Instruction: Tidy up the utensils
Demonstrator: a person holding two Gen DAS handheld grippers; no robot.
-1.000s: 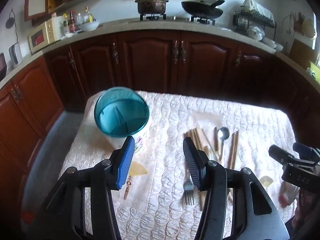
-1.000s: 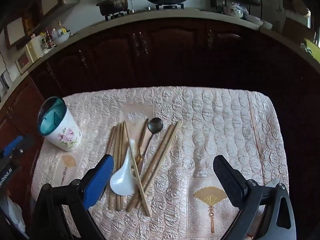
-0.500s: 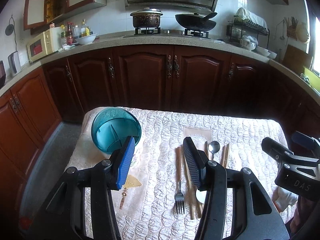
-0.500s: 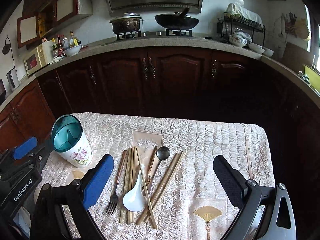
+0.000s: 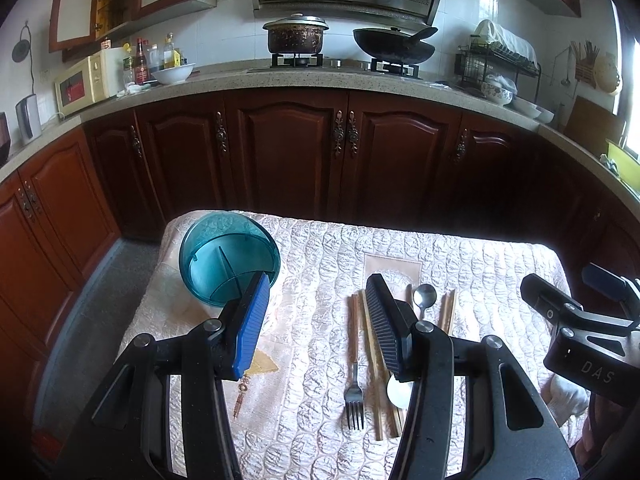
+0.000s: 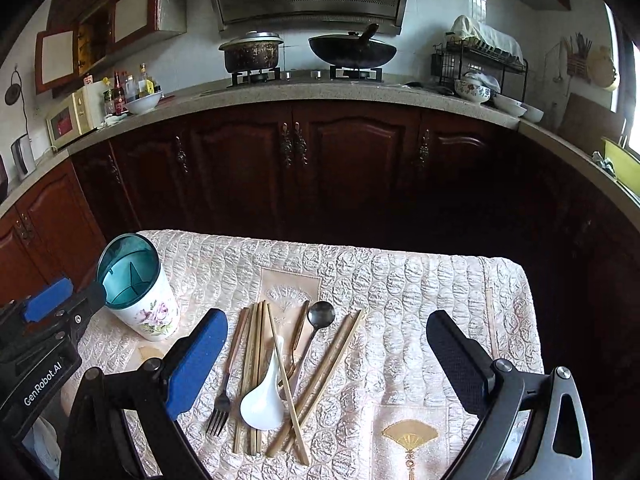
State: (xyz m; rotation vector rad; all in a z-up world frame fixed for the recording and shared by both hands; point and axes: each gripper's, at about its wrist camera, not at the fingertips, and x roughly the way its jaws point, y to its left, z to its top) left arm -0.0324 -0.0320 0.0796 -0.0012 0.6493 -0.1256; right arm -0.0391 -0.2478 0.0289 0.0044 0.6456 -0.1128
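A white flowered utensil holder (image 6: 148, 312) with a teal divided insert (image 5: 228, 260) stands at the table's left. A pile of utensils lies mid-table: a fork (image 6: 222, 400), wooden chopsticks (image 6: 256, 360), a white ceramic spoon (image 6: 264, 400) and a dark metal spoon (image 6: 320, 316). The fork (image 5: 354, 384) and metal spoon (image 5: 424, 296) also show in the left wrist view. My left gripper (image 5: 314, 320) is open and empty, above the table between holder and pile. My right gripper (image 6: 326, 364) is wide open and empty over the pile.
The table carries a quilted cream cloth (image 6: 420, 288) with fan motifs. Dark wooden cabinets (image 5: 292, 152) stand behind it under a stone counter with a pot (image 5: 296, 36) and a wok (image 5: 394, 48). The floor (image 5: 96, 280) drops away at the table's left.
Both grippers have pulled back and tilted up, so the table sits lower in view and more kitchen shows. Jaws are unchanged and nothing on the table has moved.
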